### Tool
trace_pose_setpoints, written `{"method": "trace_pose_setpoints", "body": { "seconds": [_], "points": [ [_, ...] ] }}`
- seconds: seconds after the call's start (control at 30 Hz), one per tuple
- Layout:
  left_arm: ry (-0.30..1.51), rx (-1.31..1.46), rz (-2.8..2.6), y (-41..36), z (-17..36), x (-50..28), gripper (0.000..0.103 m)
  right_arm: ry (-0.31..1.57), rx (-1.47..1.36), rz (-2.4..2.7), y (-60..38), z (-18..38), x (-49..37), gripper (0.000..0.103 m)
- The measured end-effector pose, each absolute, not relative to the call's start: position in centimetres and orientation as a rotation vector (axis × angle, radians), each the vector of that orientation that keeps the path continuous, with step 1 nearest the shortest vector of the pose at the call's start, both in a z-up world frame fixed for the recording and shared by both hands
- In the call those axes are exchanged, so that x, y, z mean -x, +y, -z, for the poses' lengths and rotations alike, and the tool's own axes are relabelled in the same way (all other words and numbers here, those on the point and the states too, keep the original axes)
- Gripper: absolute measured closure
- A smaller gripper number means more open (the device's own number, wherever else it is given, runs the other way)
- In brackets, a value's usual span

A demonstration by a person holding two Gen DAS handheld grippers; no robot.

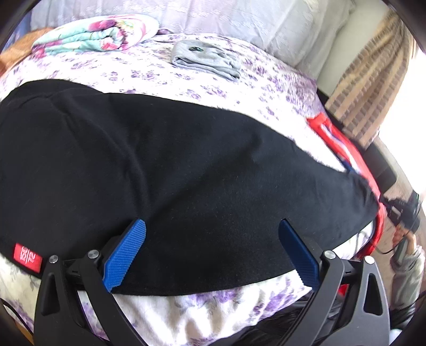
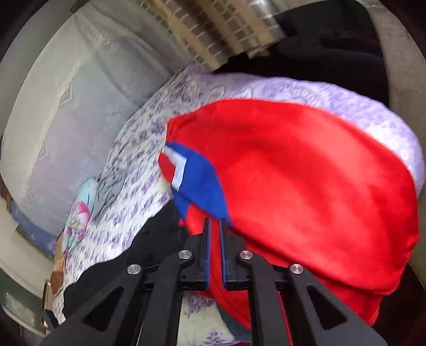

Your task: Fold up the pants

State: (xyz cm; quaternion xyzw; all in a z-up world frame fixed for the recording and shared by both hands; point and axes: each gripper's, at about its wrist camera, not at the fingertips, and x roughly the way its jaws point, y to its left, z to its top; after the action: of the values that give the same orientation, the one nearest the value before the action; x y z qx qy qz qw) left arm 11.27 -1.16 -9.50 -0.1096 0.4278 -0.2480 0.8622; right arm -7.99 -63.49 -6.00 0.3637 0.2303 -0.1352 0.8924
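Observation:
The pants are red with a blue and white panel (image 2: 306, 191); they lie folded over at the bed's right edge and show as a red strip in the left wrist view (image 1: 343, 149). A black garment (image 1: 173, 173) with a small red label (image 1: 27, 260) lies flat across the bed. My left gripper (image 1: 213, 229) is open, its blue fingers (image 1: 127, 252) hovering over the black garment's near edge. My right gripper (image 2: 215, 229) has its jaws nearly closed on a fold of the red pants near the blue panel.
The bed has a purple floral sheet (image 1: 213, 79). A folded grey garment (image 1: 207, 58) and a folded floral blanket (image 1: 95, 34) lie near the pillows (image 1: 239, 21). A striped curtain (image 1: 372, 85) hangs at the right. The black garment also shows in the right wrist view (image 2: 138, 255).

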Motion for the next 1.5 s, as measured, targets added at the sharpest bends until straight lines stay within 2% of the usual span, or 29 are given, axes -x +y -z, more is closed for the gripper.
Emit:
{"method": "trace_pose_setpoints", "body": {
  "seconds": [0.1, 0.17, 0.23, 0.33, 0.4, 0.5, 0.7, 0.87, 0.97, 1.13, 1.27, 1.4, 1.5],
  "points": [
    [0.896, 0.321, 0.538, 0.2, 9.2, -11.5, 0.006, 0.480, -0.665, 0.131, -60.1, 4.2, 6.3, 0.095],
    [0.911, 0.310, 0.532, 0.4, 9.7, -11.9, 0.006, 0.568, -0.605, 0.021, -57.1, 4.7, 3.8, 0.091],
    [0.912, 0.285, 0.541, 0.3, 9.9, -11.9, 0.006, 0.716, -0.572, -0.038, -54.8, 7.2, 1.0, 0.052],
    [0.901, 0.215, 0.532, -0.4, 9.6, -11.6, 0.006, 0.735, -0.528, 0.040, -52.2, 8.0, -1.3, 0.060],
    [0.881, 0.221, 0.524, -0.2, 9.4, -11.3, 0.006, 0.669, -0.506, -0.135, -48.9, 5.9, -3.0, 0.061],
    [0.847, 0.270, 0.520, 0.6, 9.1, -11.2, 0.006, 0.693, -0.447, -0.421, -42.0, 3.2, -7.6, 0.061],
    [0.843, 0.274, 0.513, 1.3, 9.9, -11.2, 0.006, 0.876, -0.537, -0.780, -30.6, 3.1, -20.2, 0.061],
    [0.806, 0.137, 0.476, -0.1, 10.5, -10.4, 0.006, 1.100, -0.648, -0.934, -23.6, 5.8, -28.5, 0.060],
    [0.776, 0.062, 0.466, -0.8, 10.9, -9.9, 0.005, 1.212, -0.603, -0.923, -21.3, 8.0, -31.1, 0.056],
    [0.734, 0.022, 0.460, -0.9, 11.4, -9.3, 0.005, 1.349, -0.512, -0.881, -20.7, 11.0, -31.6, 0.054],
    [0.714, 0.010, 0.455, -1.0, 11.5, -9.1, 0.005, 1.396, -0.498, -0.999, -20.8, 10.7, -28.7, 0.052],
    [0.708, 0.014, 0.457, -1.0, 11.6, -9.1, 0.005, 1.236, -0.148, -1.058, -18.7, 7.6, -23.1, 0.038],
    [0.702, 0.015, 0.453, -1.1, 11.6, -8.8, 0.005, 1.133, -0.027, -1.038, -18.1, 6.8, -20.6, 0.034]
  ]
}}
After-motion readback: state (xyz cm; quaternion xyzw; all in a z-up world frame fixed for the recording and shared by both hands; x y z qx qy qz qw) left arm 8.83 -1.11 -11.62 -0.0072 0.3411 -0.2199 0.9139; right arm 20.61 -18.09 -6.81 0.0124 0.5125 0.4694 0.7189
